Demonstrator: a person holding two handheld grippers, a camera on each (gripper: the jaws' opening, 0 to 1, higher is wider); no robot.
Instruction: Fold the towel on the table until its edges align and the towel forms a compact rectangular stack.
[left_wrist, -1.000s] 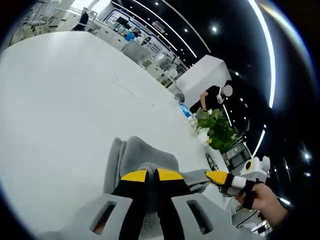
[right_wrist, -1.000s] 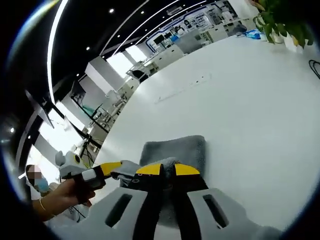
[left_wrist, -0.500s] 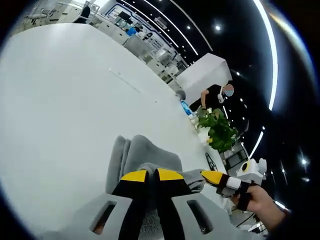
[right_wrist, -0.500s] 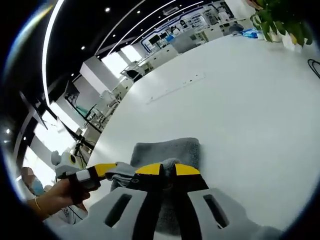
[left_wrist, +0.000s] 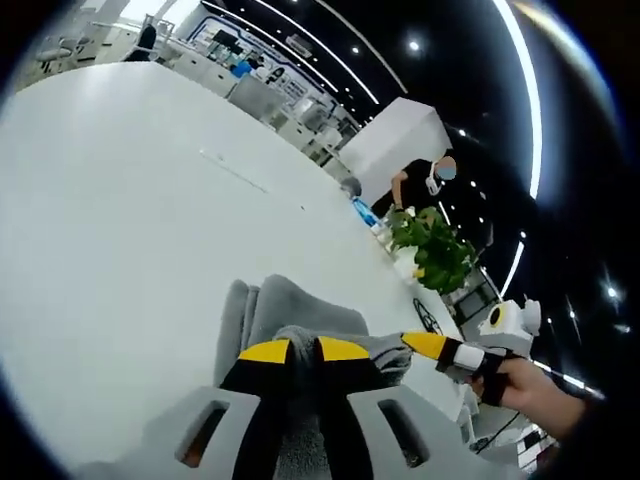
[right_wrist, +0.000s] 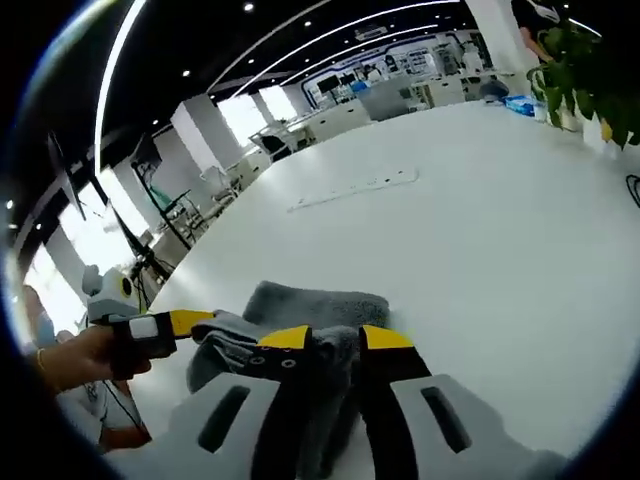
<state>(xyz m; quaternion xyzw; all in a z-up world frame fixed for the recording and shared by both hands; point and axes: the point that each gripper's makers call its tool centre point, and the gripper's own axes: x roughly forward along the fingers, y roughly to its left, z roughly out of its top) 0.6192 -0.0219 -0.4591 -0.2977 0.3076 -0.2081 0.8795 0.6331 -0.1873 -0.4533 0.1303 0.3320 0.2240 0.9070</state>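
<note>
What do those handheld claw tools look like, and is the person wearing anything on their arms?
Each tool has two light grey plastic jaws with cut-out slots, black inner faces and yellow tips. The left gripper and right gripper look alike. Seen from the side, the right gripper has a black and white band behind its yellow tip. The hand holding it has a dark sleeve; the other hand wears a thin bracelet.

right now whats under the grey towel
The white table lies under the grey towel. The left gripper and right gripper each pinch a raised edge, with towel layers bunched below. Anything beneath those folds is covered and cannot be seen.
</note>
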